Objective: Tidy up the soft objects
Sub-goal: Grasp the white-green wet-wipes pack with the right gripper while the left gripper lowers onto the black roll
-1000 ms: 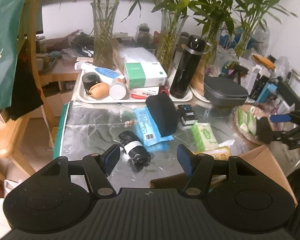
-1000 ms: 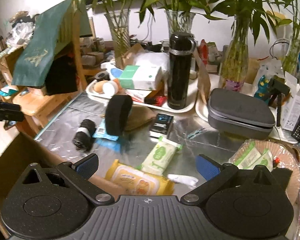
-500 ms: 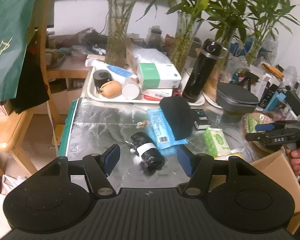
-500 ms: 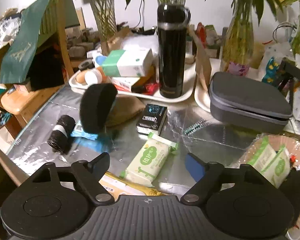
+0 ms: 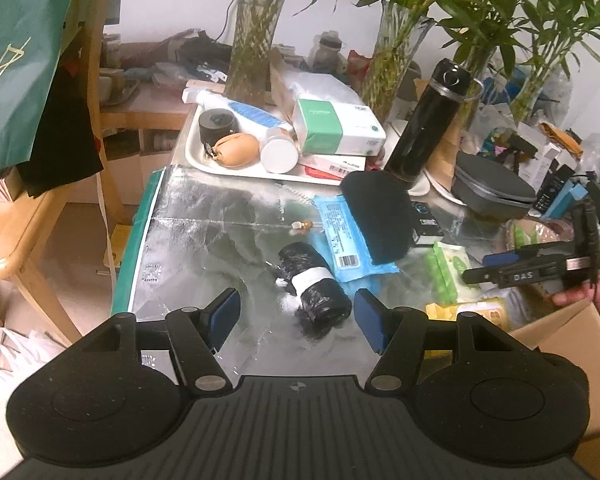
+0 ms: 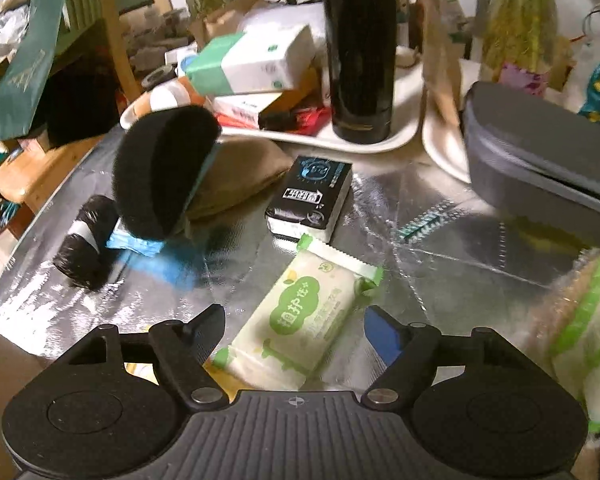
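- Right gripper (image 6: 296,330): jaws spread wide, nothing held, low over the white-and-green soft pack of wet wipes (image 6: 300,320) lying flat on the foil-covered tabletop (image 6: 440,248); the pack sits between the fingers.
- Left gripper (image 5: 296,314): jaws apart, empty, lined up on the black rolled bag bundle with a white band (image 5: 314,290), just ahead of the pads.
- Past both: black oval foam pad (image 6: 160,172) leaning over a blue flat packet (image 5: 346,240) and a tan fabric pouch (image 6: 236,178); small black box (image 6: 312,198) just beside the wipes.
- Risk, right: pack is flat and slick, so the fingers may skate over it on the foil, or pinch only film and let it sag out.
- Risk, left: bundle is round and may roll away as the jaws close.
- Risk, both: tight clutter, so a wide approach could knock the foam pad or box.
- Containers: brown cardboard box (image 5: 556,344) at the near tabletop edge, inside hidden, likely drop spot. White tray (image 5: 204,162) holds a green-and-white carton (image 5: 336,132), tube, tan pouch and jar. Second white tray (image 6: 400,134) carries the tall black flask (image 6: 358,48). Round basket (image 6: 568,300) at right holds more green wipe packs.
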A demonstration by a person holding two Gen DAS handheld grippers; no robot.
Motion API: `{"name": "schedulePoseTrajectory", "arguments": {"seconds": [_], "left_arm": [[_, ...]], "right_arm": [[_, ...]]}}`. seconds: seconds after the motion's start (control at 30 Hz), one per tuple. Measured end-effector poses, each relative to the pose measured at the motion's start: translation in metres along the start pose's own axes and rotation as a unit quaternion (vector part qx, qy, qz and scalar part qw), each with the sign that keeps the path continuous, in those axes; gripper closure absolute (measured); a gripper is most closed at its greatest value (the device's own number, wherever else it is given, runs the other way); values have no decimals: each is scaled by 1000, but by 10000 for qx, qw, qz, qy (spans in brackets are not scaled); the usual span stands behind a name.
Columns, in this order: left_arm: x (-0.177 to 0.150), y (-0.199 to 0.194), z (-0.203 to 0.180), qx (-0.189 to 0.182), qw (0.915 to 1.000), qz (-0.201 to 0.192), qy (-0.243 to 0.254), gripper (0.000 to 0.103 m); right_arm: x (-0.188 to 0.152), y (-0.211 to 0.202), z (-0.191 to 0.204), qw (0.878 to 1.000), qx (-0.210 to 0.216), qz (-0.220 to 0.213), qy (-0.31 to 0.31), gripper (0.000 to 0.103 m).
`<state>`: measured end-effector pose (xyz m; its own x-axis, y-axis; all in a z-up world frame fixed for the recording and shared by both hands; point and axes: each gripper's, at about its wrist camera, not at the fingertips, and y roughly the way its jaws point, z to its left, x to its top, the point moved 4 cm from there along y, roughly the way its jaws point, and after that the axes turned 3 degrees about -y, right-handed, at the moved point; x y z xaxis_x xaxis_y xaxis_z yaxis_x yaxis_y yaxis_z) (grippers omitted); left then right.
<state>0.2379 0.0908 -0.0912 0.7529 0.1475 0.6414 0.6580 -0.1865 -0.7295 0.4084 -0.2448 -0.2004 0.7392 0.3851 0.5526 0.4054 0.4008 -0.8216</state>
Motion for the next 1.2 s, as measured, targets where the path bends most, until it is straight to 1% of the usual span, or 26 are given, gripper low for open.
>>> {"name": "schedulePoseTrajectory", "arguments": {"seconds": [0.07,0.17,0.23,0.27,0.47,0.53,0.6,0.7,0.73,0.8,0.83,0.9,0.97,1.07,1.2], "left_arm": [[0,1,2,15,10000,-1,-15,41],[0,4,3,68,10000,4,-2,41],[0,6,4,101,9999,13,12,41],[1,7,4,106,9999,18,24,41],[4,11,3,128,9999,6,102,41],[5,12,2,136,9999,-2,107,41],[7,13,1,144,9998,-7,111,41],[9,14,0,164,9998,-6,138,41],[9,15,-1,182,9997,0,144,41],[12,20,-2,209,9996,28,167,41],[12,22,-4,222,9996,44,196,41],[13,27,-5,285,9992,59,269,41],[15,33,-6,319,9990,96,302,41],[16,41,-5,266,9992,180,257,41],[18,55,-4,185,9990,379,171,41]], "right_arm": [[1,10,1,9999,-38,102,-60,26],[1,23,4,9995,-134,206,-191,30],[1,28,6,9991,-211,207,-314,32],[1,30,8,9985,-272,187,-434,35],[1,27,17,9925,-446,131,-1131,46],[0,26,16,9909,-565,140,-1210,47],[1,27,12,9922,-626,159,-1068,47],[1,31,5,9957,-647,235,-627,46],[1,33,3,9960,-676,245,-523,44],[0,34,-1,9968,-703,222,-305,44],[0,33,-2,9968,-731,225,-249,45],[0,32,-2,9955,-895,236,-217,51],[-2,30,-4,9948,-960,277,-202,52],[-2,25,-8,9938,-1069,255,-195,52],[5,6,-15,9956,-933,-3,66,52]]}}
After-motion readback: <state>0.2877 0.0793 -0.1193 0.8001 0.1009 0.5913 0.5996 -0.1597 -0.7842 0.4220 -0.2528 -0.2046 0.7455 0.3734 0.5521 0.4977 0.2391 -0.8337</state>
